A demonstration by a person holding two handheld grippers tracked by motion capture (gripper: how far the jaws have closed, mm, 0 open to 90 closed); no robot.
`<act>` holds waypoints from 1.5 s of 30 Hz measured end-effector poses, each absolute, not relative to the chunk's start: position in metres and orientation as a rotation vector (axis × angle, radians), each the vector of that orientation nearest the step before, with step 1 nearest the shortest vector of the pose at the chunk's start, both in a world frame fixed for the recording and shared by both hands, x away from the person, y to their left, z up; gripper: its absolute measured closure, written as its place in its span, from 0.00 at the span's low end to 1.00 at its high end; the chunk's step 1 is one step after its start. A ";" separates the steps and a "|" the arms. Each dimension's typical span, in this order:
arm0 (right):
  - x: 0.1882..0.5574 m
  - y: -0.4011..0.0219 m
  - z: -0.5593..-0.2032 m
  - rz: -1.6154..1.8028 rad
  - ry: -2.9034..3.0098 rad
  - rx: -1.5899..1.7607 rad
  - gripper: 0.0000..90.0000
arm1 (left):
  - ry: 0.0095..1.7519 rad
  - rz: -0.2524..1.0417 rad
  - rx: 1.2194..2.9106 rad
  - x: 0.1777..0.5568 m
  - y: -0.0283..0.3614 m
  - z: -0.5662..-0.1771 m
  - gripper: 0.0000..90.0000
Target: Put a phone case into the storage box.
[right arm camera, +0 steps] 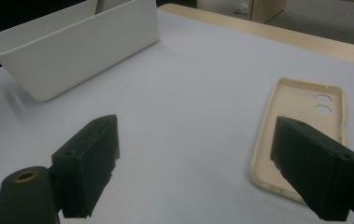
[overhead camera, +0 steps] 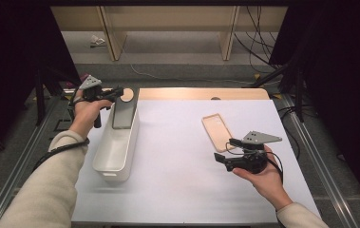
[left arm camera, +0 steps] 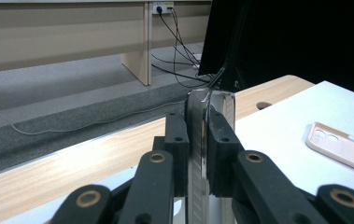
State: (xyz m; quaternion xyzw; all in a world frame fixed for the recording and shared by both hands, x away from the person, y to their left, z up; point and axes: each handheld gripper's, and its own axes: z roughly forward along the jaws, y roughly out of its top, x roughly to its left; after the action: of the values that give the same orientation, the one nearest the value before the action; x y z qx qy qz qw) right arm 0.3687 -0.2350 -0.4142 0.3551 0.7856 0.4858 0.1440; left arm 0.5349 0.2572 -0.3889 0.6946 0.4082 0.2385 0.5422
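Observation:
A person's left hand holds my left gripper [overhead camera: 119, 92] at the table's far left, shut on a dark phone [overhead camera: 123, 114]. The phone hangs tilted over the far end of a long white bin [overhead camera: 120, 166]. In the left gripper view the pads [left arm camera: 177, 140] squeeze the phone's thin silver edge [left arm camera: 210, 100]. A beige phone case [overhead camera: 218, 130] lies inside up on the white mat at the right. My right gripper [overhead camera: 225, 149] hovers just in front of the case, open and holding nothing. Its jaws [right arm camera: 193, 135] stand wide apart, with the case [right arm camera: 296, 107] by the right one and the bin [right arm camera: 81, 46] farther off.
The white mat [overhead camera: 177, 156] covers a wooden table whose far strip [overhead camera: 201, 93] shows bare, with a small cut-out. Beyond it are grey floor, cables [overhead camera: 256, 42] and wooden furniture legs [overhead camera: 111, 38]. Black stands flank both sides.

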 end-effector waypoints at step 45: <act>0.369 -0.234 -0.415 1.399 2.275 1.020 0.18 | 1.017 0.534 1.652 0.541 0.264 -0.410 0.89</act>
State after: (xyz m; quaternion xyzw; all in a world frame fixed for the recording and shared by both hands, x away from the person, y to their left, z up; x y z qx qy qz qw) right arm 0.3694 -0.2341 -0.4147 0.3531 0.7878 0.4846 0.1408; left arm 0.5413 0.2642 -0.4100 0.6937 0.4268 0.2240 0.5352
